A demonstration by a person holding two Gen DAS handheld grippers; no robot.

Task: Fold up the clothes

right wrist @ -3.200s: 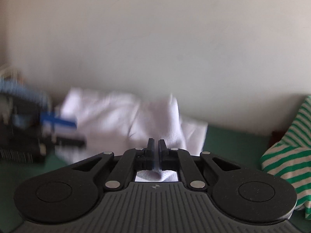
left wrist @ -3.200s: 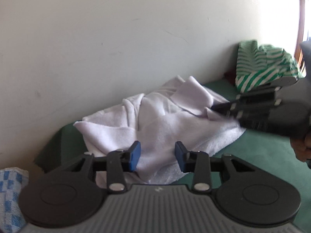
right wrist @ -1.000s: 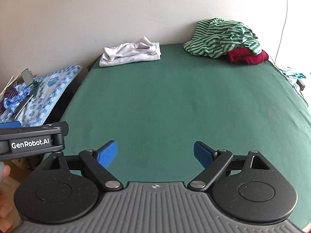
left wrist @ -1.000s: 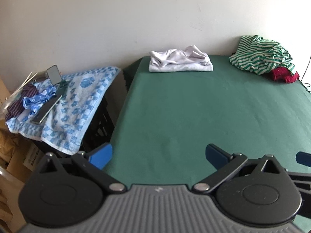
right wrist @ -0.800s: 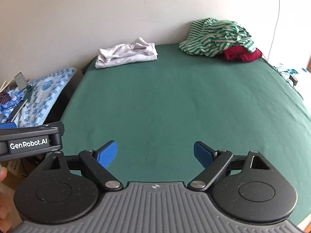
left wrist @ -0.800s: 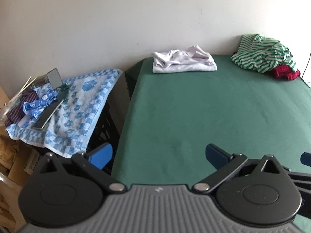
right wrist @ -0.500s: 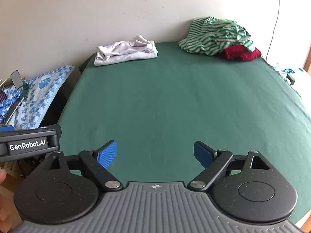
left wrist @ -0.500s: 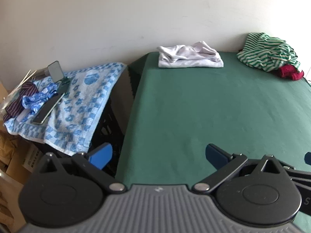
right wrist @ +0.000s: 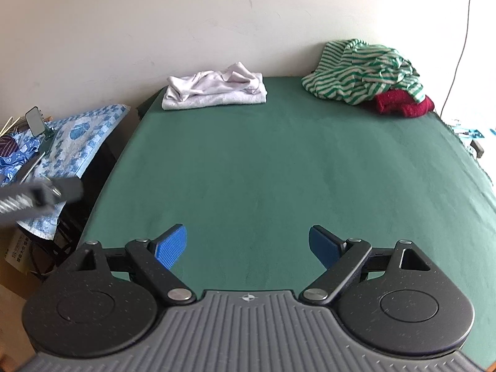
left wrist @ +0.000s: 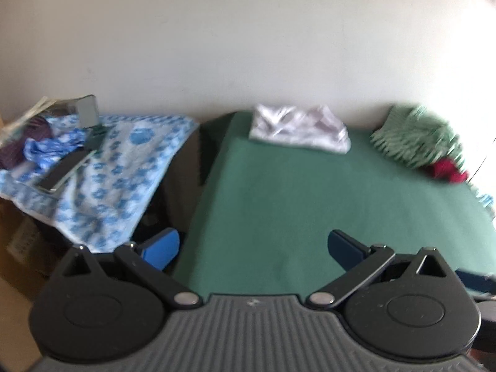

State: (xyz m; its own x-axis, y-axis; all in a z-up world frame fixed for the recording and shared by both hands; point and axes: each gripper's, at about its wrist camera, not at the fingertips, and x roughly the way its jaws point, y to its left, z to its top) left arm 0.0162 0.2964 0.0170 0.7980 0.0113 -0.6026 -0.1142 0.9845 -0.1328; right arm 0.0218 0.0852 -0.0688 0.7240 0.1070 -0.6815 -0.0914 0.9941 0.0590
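Hovering with jaws wide and empty over the green surface, each hand-held gripper faces the folded white garment at the far edge, the striped garment and red garment lying unfolded.

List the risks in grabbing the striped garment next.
The green-striped garment lies bunched partly over the red garment, so a pinch by the open right gripper may lift both. The heap sits by the green table's far right edge, so a tug could drag clothes off. The left wrist view is blurred, so the left gripper's aim is uncertain.
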